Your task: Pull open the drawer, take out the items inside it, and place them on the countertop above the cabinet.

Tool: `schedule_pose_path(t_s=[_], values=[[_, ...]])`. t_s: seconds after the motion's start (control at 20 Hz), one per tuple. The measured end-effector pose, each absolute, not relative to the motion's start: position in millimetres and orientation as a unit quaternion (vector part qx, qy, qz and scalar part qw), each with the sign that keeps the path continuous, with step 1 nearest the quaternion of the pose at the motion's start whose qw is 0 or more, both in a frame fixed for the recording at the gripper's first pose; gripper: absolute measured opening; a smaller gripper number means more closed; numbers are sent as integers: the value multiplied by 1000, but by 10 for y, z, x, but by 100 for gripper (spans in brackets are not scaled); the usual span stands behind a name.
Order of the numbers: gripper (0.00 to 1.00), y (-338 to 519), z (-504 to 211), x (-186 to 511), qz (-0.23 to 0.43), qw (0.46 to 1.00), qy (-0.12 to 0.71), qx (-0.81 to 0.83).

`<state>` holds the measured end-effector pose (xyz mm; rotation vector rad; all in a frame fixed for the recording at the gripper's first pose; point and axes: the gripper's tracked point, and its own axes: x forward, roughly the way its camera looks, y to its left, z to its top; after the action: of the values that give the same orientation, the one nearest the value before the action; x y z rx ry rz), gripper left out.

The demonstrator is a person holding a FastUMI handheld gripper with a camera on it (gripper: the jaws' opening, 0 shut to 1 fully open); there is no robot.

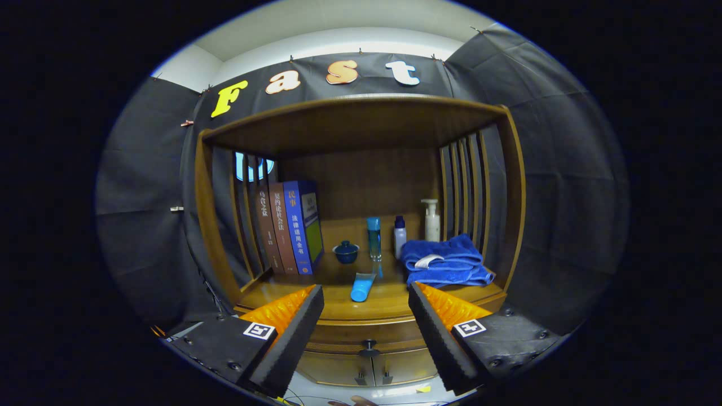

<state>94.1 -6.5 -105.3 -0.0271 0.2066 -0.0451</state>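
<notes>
Drawer (366, 337) between spread gripper (366, 301) fingers

Light: dim overall, brightest on the pale ceiling above the booth
Shadow: deep under the cabinet (361, 124) roof and along its back panel
Glare: soft sheen on the worktop (338, 307)
Distortion: strong fisheye bending at the edges
Focus: sharp centre, tool (366, 299) fingers slightly soft

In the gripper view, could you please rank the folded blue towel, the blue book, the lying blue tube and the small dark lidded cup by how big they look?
Largest to smallest:
1. Towel
2. Blue book, close to the towel
3. Tube
4. Cup, near the tube's size

The open gripper holds nothing.
</notes>
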Motion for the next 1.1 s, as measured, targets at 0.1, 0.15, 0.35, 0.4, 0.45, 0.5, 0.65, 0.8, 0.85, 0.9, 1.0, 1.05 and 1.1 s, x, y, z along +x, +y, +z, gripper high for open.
schedule_pose_path(t_s=[0.1,0.15,0.35,0.4,0.45,0.5,0.65,0.8,0.85,0.9,1.0,1.05,1.1], values=[[99,5,-812,824,-16,996,91,-18],[99,26,-696,766,-14,996,83,-20],[99,84,-343,537,-11,997,70,-14],[99,100,-275,493,-10,998,68,-12],[99,110,-216,474,-10,998,64,-12],[99,124,-160,442,-9,998,60,-12],[99,140,-22,356,-7,998,53,-19],[99,141,60,315,-7,999,48,-23],[99,140,74,292,-7,999,47,-25],[99,142,85,280,-6,999,46,-27],[99,150,98,264,-6,998,46,-31],[99,163,101,250,-5,998,47,-32],[99,165,110,243,-5,998,46,-31]])
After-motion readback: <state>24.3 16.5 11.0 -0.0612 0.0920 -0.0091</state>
